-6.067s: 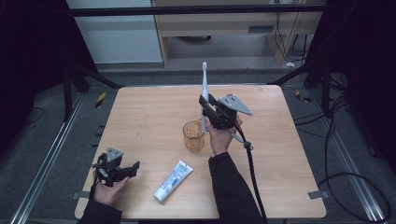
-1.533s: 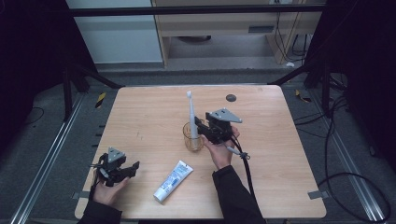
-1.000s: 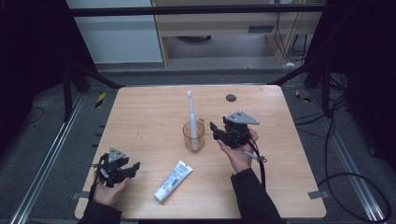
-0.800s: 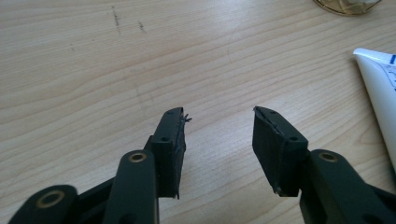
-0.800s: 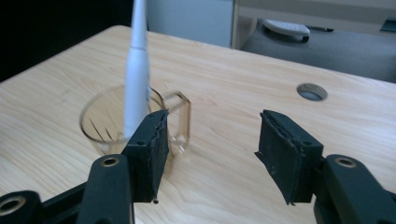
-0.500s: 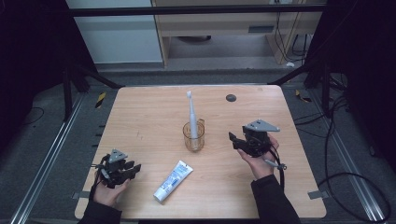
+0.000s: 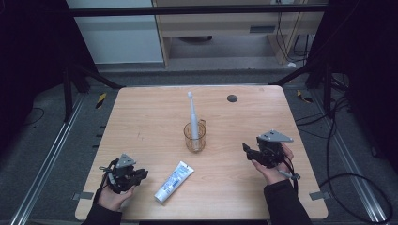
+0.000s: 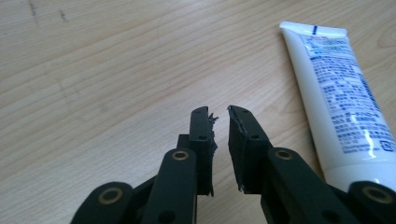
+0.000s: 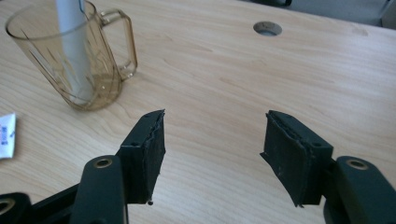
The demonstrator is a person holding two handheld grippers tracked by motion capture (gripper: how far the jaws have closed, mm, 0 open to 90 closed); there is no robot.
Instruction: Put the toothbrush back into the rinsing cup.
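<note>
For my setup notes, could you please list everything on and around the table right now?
Cup: one, amber see-through, table centre.
Toothbrush: one, white, upright in the cup.
Tube: one, white with blue print, lying at the front, between the hands.
Hole: one, dark, far right of the tabletop.
Table: one, light wood.
Left gripper: black, front left, shut on nothing.
Right gripper: black, right of the cup, open, nothing between the jaws.

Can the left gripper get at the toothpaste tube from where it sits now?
Probably yes: the toothpaste tube lies flat beside the left gripper with only bare table between them, though its jaws are nearly shut and need opening.
</note>
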